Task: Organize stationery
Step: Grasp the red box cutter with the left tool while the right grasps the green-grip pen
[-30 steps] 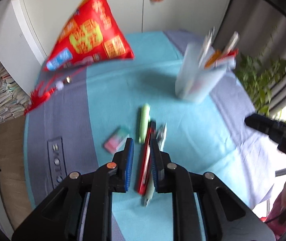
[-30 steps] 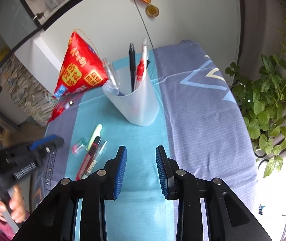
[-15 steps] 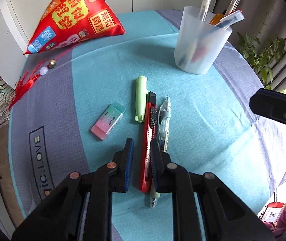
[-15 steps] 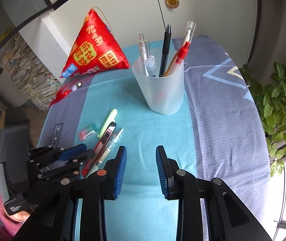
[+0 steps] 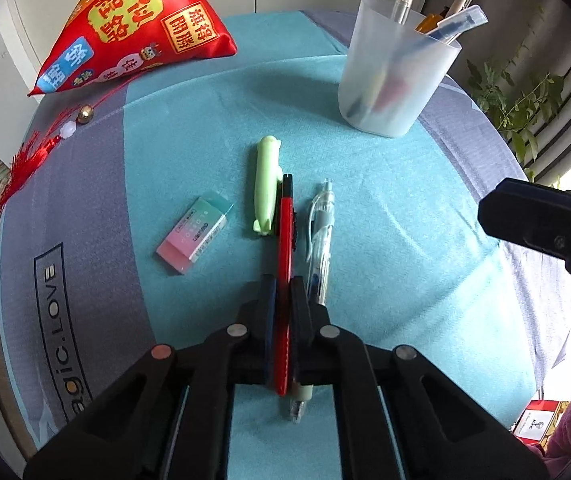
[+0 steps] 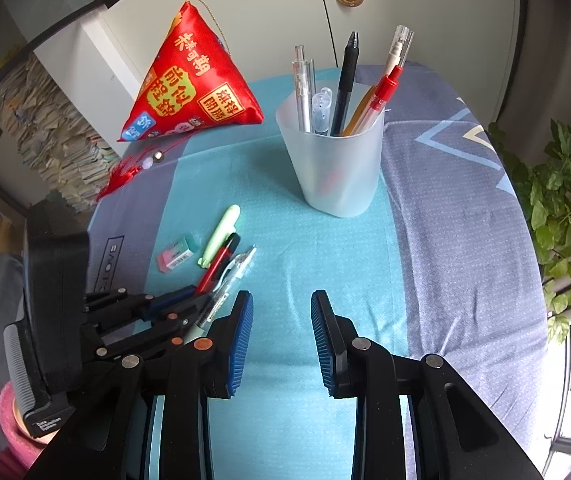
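My left gripper (image 5: pixel 284 285) is shut on a red utility knife (image 5: pixel 285 236) that lies lengthwise on the teal cloth. A clear gel pen (image 5: pixel 319 236) lies just right of it, a green highlighter (image 5: pixel 267 186) just left, and a pink and teal eraser (image 5: pixel 193 238) further left. A frosted pen cup (image 5: pixel 395 76) with several pens stands at the back right. In the right wrist view, my right gripper (image 6: pixel 281 324) is open and empty above the cloth, with the cup (image 6: pixel 333 160) ahead and the left gripper (image 6: pixel 181 300) at the left on the knife (image 6: pixel 219 266).
A red pyramid-shaped cushion (image 5: pixel 133 28) with a tassel sits at the back left. A potted plant (image 6: pixel 565 208) stands off the table's right edge. Stacked books (image 6: pixel 45 132) are at the far left. The right gripper's body (image 5: pixel 545 224) shows at the right.
My left gripper has come down and closed its fingers on the red utility knife. My right gripper has moved slightly closer to the cup and stays open.
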{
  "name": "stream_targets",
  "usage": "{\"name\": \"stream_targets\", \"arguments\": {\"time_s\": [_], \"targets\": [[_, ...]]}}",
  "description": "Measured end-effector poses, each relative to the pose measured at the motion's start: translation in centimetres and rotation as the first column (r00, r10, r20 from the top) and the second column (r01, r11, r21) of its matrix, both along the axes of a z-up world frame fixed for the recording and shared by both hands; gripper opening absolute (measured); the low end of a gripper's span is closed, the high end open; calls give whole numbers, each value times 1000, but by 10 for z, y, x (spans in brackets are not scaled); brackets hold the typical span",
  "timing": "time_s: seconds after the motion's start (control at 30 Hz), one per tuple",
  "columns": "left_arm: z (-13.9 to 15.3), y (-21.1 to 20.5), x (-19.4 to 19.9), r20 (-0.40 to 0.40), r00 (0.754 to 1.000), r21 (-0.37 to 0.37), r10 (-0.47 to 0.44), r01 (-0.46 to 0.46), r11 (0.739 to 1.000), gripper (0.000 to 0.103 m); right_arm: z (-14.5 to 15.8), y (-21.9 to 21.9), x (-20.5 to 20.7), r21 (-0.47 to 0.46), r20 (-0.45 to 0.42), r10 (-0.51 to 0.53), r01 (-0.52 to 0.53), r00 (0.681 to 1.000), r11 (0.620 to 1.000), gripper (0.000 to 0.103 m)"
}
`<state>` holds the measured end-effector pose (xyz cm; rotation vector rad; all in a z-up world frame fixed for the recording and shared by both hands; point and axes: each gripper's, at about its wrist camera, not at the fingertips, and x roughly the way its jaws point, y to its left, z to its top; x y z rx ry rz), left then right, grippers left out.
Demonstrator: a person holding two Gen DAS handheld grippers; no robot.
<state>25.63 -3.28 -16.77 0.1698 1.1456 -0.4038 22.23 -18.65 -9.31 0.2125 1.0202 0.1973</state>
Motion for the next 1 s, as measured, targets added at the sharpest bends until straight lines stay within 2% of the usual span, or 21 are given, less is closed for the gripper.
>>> {"name": "stream_targets", "arguments": {"time_s": [0.3,0.43,0.57,0.77,1.0], "targets": [[2,62,-43,-13,996,-20,85,-85,996,6,-11,14,10,16,-44,25,-24,999,1000,30],[2,71,-54,-2,995,0,105,-105,995,7,-17,28,23,50,-76,27,-24,997,998,30],[6,67,-54,29,994,17,106,-107,994,7,-22,42,40,40,-110,-11,16,994,999,30],[14,67,-49,72,994,25,84,-85,996,21,-34,50,53,17,-177,-66,70,982,997,30],[10,97,-35,55,984,17,172,-173,985,19,-39,51,59,24,-198,-78,84,977,996,30]]}}
